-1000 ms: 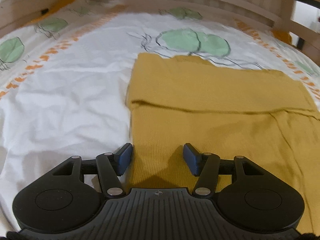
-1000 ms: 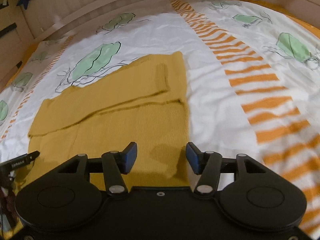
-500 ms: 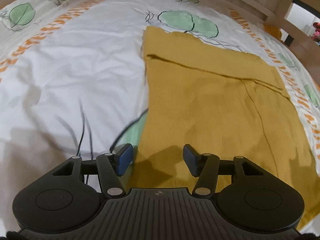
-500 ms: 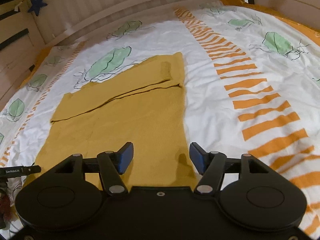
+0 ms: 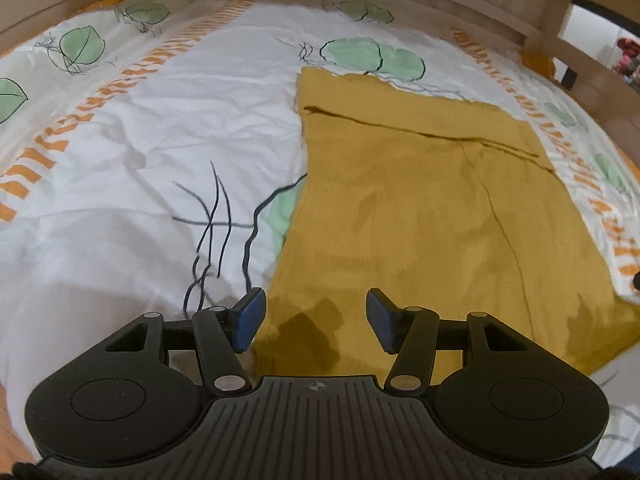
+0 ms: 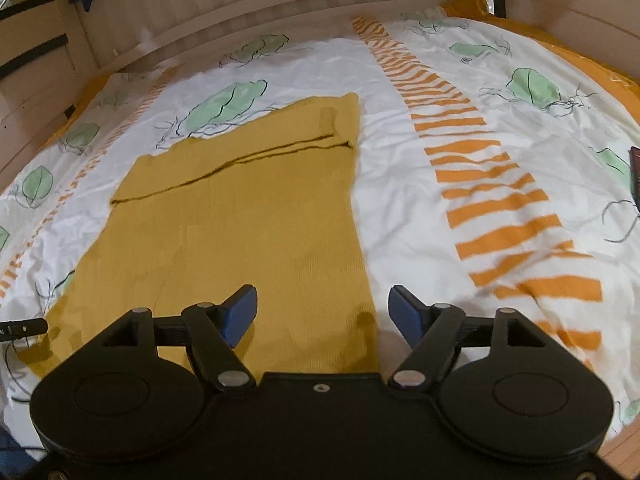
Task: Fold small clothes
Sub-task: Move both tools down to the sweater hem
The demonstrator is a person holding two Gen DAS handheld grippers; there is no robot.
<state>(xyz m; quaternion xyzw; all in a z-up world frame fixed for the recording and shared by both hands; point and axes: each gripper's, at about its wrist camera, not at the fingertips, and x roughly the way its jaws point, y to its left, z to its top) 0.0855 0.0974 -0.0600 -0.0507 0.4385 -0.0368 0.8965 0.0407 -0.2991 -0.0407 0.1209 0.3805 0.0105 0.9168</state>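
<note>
Mustard-yellow ribbed knit garment lies flat on the white leaf-and-orange-stripe printed duvet of the bed, its far portion already folded over.

Left gripper: jaws about half open, nothing held, above the near left hem.

Right gripper: jaws have just been opening, wide, empty, straddling the near right edge.

Judgement: next fold wants both near corners pinched through all layers, lifted evenly, edges kept aligned.

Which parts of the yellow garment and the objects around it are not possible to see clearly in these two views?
- Yellow garment, near hem: left wrist view, hidden behind the left tool.
- Same hem, right wrist view: hidden behind the right tool.
- Dark object: cut off by the right edge, unidentifiable.
</note>
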